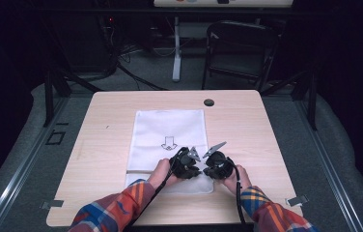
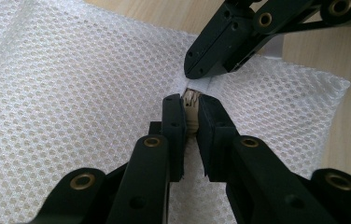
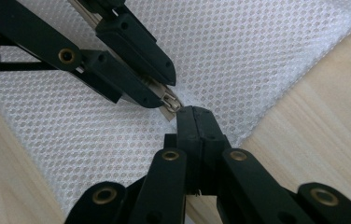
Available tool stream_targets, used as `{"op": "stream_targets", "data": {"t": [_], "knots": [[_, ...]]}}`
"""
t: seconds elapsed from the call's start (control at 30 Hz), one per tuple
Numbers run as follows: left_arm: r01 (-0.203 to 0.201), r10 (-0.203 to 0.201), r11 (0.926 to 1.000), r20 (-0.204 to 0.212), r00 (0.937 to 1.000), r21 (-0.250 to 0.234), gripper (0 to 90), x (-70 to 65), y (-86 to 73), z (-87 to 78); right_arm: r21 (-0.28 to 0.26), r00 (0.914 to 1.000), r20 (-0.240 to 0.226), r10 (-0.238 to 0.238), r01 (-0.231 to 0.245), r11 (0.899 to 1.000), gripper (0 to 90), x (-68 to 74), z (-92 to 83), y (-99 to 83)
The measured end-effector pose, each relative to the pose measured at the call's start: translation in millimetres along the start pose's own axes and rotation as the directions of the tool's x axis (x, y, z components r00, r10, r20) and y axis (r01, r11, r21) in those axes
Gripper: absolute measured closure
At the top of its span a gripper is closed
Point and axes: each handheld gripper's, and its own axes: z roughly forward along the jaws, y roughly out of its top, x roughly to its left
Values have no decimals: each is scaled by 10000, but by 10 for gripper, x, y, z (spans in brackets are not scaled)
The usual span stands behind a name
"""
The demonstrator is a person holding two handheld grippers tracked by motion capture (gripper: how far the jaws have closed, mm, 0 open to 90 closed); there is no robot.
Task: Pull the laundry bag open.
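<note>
High view: one white mesh zip bag [image 1: 167,140]; my left fingers [image 2: 191,119] pinch its metal zipper pull [image 2: 191,100], right fingers [image 3: 195,122] clamp mesh near the bare pale wooden counter [image 1: 247,125].

One white mesh bag [image 1: 167,137], one table [image 1: 247,125], one chair [image 1: 237,48], two claws.

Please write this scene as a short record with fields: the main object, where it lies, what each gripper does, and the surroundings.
object: white mesh bag with a printed arrow
place: flat on the wooden table
left gripper: shut on the zipper pull
right gripper: shut on the bag's mesh beside the pull
gap between grippers: tips almost meet, near the bag's near end
surroundings: black chair beyond the table
</note>
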Motion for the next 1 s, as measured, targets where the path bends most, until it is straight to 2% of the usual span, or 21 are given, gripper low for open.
{"op": "stream_targets", "data": {"t": [1.0], "knots": [[-85, 84, 9999, 131, 9999, 68, 816, 17, -11, -9, 159, 9998, 37, 205, -206, 9997, 900, -15, -2, 10]]}}
